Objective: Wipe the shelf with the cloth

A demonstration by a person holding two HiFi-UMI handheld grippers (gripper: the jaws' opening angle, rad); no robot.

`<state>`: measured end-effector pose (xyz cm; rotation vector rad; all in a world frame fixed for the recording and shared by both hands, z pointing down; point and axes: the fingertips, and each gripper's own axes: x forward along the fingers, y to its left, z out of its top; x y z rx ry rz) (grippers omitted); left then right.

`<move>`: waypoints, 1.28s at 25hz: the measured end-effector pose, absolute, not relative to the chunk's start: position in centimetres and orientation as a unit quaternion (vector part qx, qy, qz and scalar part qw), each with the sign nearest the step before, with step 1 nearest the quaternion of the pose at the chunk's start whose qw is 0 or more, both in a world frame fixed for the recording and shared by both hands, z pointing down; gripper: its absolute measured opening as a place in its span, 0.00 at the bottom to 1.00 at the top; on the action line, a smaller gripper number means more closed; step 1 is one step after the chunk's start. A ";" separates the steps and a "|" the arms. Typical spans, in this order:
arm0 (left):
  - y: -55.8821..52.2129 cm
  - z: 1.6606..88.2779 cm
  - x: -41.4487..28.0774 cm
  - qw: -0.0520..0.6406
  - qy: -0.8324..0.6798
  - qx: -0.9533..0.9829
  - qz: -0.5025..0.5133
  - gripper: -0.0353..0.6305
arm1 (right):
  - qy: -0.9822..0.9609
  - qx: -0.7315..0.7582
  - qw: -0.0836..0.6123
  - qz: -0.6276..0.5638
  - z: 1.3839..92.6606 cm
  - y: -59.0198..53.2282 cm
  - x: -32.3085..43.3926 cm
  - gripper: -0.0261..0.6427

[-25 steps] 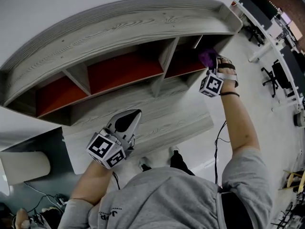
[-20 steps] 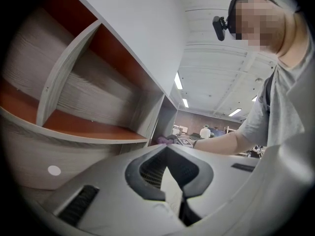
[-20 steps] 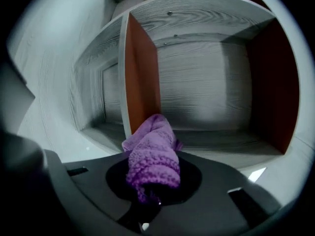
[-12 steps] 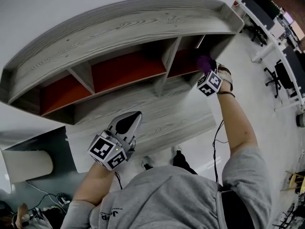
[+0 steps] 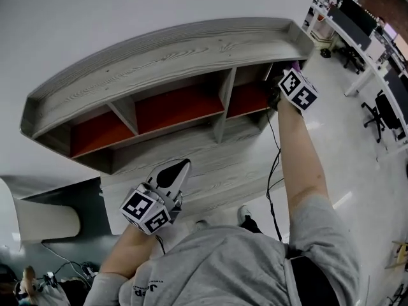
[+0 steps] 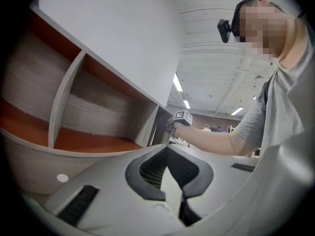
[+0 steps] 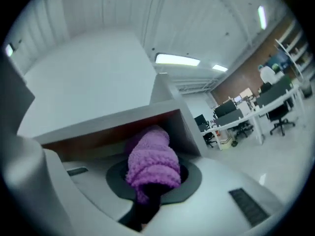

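The left tool point(image 5: 177, 169) hangs low at the person's left side, in front of the grey board that runs under the shelf's openings. Its jaws are together at the tips with nothing between them, and in the left gripper view they point up towards the shelf without touching it.

The shelf point(image 5: 159, 56) is grey wood-grain with a broad top board. Two upright dividers split it into three open compartments with red-orange floors: the left compartment point(image 5: 95, 132), the middle compartment point(image 5: 172, 106) and the right compartment point(image 5: 250, 97).

The person's right arm point(image 5: 299, 164) stretches up to the shelf's right end. There the right tool point(image 5: 294, 88) sits at the mouth of the right compartment, close to the shelf's outer side wall. In the right gripper view its jaws are clamped on the cloth point(image 7: 150, 163), a fluffy purple wad that bulges out past the jaw tips towards the compartment's opening. Whether the cloth touches the red floor cannot be told. From the head view only a sliver of purple shows above the tool's marker cube.

Further right, across a pale floor, stand office desks point(image 5: 357, 27) with dark monitors, and a black chair point(image 5: 389, 110).
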<state>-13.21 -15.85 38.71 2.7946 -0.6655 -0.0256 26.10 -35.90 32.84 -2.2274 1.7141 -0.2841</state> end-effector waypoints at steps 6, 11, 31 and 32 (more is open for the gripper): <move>-15.2 38.3 -13.1 0.115 -0.240 0.964 0.008 0.09 | 0.601 -0.748 0.265 -0.093 31.0 -38.1 26.0 0.14; -15.3 38.4 -13.9 0.113 -0.253 0.961 0.013 0.09 | 0.674 -0.713 0.192 -0.030 30.0 -39.4 20.5 0.14; -15.8 37.4 -10.6 0.113 -0.288 0.951 -0.007 0.09 | 0.714 -0.699 0.032 0.013 32.5 -37.3 19.9 0.14; -15.7 37.3 -10.1 0.112 -0.287 0.951 -0.008 0.09 | 0.694 -0.719 0.034 0.005 32.8 -36.6 22.0 0.14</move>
